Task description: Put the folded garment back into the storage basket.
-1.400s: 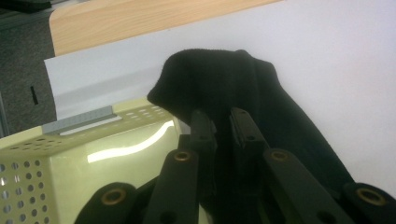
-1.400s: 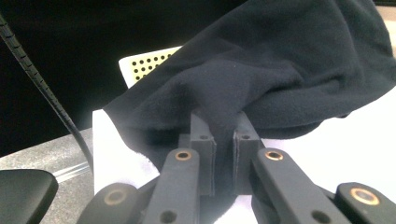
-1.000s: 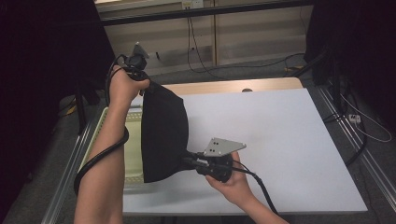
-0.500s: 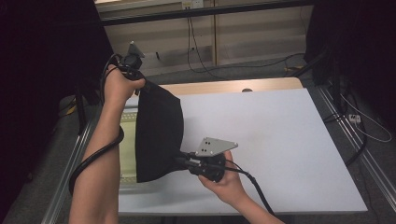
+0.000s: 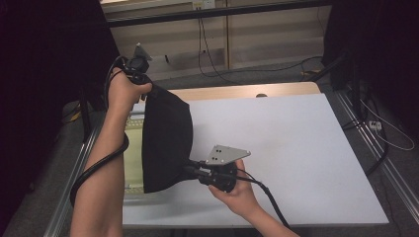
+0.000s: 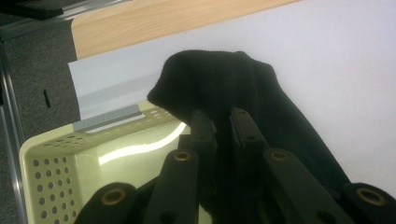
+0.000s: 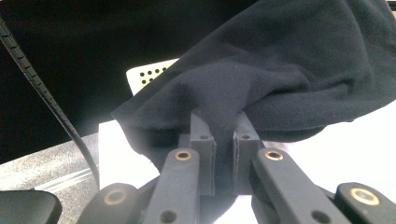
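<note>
Black fleece cloth stretched between two grippers above a cream basket

The left gripper (image 5: 143, 79) pinches the black fleece cloth (image 5: 165, 140) at its far edge, toward 11 o'clock on the table (image 5: 306, 148); the right gripper (image 5: 192, 172) clamps the near edge at about 7 o'clock, jaws pressed together on a fold in both gripper views. The cloth hangs taut between them over the perforated cream basket (image 6: 51, 168) (its rim sits at the table's 9 o'clock side). It looks soft, light and limp, likely to sag and bunch once slackened, so edge or corner holds, well apart, should keep it spread; the napped surface should resist slipping.
</note>
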The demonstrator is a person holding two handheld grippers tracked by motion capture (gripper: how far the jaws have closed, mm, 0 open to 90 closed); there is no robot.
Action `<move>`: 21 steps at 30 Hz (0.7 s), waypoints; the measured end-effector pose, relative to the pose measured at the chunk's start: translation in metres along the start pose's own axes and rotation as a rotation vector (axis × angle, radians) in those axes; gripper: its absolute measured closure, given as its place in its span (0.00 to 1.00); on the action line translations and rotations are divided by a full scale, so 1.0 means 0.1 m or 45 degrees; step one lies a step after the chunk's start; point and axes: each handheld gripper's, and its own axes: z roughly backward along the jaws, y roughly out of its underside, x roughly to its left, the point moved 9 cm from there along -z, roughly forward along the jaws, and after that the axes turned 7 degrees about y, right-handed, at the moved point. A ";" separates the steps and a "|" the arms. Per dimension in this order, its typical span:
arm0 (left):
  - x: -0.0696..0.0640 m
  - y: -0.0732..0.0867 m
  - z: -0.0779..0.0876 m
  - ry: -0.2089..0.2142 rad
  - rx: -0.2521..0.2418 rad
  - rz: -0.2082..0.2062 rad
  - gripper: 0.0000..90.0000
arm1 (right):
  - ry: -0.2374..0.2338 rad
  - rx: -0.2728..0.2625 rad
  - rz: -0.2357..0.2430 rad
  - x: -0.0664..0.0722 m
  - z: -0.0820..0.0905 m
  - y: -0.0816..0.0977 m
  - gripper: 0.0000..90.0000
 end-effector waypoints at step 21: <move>0.16 0.07 0.02 -0.003 -0.008 0.035 0.91 | -0.025 -0.010 -0.007 0.08 -0.13 -0.03 0.92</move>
